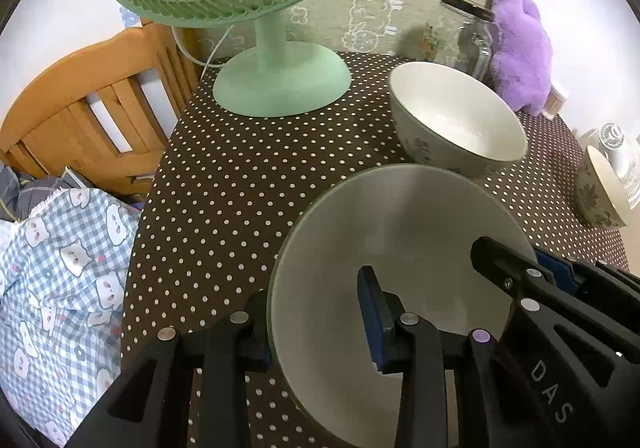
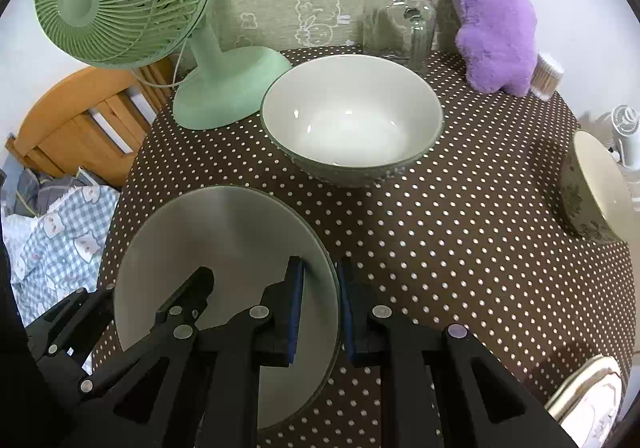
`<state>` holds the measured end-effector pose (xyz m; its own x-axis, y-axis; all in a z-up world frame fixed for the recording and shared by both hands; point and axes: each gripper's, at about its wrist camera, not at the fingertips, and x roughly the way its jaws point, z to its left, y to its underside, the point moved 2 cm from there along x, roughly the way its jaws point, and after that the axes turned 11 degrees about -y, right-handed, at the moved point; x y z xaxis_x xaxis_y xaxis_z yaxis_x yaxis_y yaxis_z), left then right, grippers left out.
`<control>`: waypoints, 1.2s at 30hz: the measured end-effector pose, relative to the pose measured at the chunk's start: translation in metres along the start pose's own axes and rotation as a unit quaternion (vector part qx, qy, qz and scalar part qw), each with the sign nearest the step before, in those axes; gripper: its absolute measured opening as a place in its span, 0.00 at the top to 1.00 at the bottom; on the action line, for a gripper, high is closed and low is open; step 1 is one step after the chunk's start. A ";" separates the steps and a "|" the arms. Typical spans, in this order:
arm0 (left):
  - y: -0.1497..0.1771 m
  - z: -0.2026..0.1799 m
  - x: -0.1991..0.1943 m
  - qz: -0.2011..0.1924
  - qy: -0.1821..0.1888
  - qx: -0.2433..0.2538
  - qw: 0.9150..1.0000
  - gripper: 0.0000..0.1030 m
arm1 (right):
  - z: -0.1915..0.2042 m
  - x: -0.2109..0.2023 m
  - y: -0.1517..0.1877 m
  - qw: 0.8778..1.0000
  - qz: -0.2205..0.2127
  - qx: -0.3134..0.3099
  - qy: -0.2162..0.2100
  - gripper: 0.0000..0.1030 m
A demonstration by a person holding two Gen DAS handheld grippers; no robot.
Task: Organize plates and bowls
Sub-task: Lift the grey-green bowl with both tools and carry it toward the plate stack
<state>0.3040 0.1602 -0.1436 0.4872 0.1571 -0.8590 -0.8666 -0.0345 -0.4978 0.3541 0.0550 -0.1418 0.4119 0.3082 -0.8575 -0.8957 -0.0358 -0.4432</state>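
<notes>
1. At the far left, off the table, lies a blue checked cloth (image 2: 60,244) with small white faces, and behind it stands a wooden chair (image 2: 76,128).
2. A green fan (image 2: 132,8) stands on the back left of the table (image 2: 460,248), which wears a brown cloth with white dots.
3. A pale green plate (image 2: 224,248) sits near the front left of the table, held at two opposite edges.
4. The left gripper (image 1: 316,324) pinches the plate's left rim: one finger (image 1: 376,312) lies on the plate's top face, the other goes under the edge.
5. The right gripper (image 2: 320,308) pinches the plate's right rim, its blue pads (image 2: 294,308) pressed on either side of the edge.
6. In the right wrist view the left gripper shows as a black arm over the plate's left side.
7. Behind the plate, near the table's middle, stands a large white bowl (image 2: 352,120), upright and apart from the plate.
8. Behind the bowl is a glass jar (image 2: 400,20) with a dark lid.
9. To the right of the jar leans a purple plush toy (image 2: 496,28), with a tub of cotton swabs (image 2: 548,76) just beside it.
10. At the table's right edge sits a smaller flowered bowl (image 2: 592,192).
11. At the front right corner, part of a white plate (image 2: 588,400) shows.
</notes>
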 end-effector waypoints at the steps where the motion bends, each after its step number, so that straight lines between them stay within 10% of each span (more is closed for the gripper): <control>1: 0.001 -0.001 -0.003 0.000 0.001 0.000 1.000 0.67 | 0.000 -0.003 0.001 1.000 0.000 0.000 0.001 0.80; 36: 0.135 -0.054 -0.095 0.004 0.011 0.021 1.000 0.67 | -0.044 -0.113 0.146 1.000 0.002 0.017 0.012 0.80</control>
<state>0.1466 0.0876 -0.1353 0.4817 0.1345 -0.8660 -0.8743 0.0055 -0.4854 0.1843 -0.0268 -0.1211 0.4121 0.2853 -0.8653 -0.9023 -0.0038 -0.4310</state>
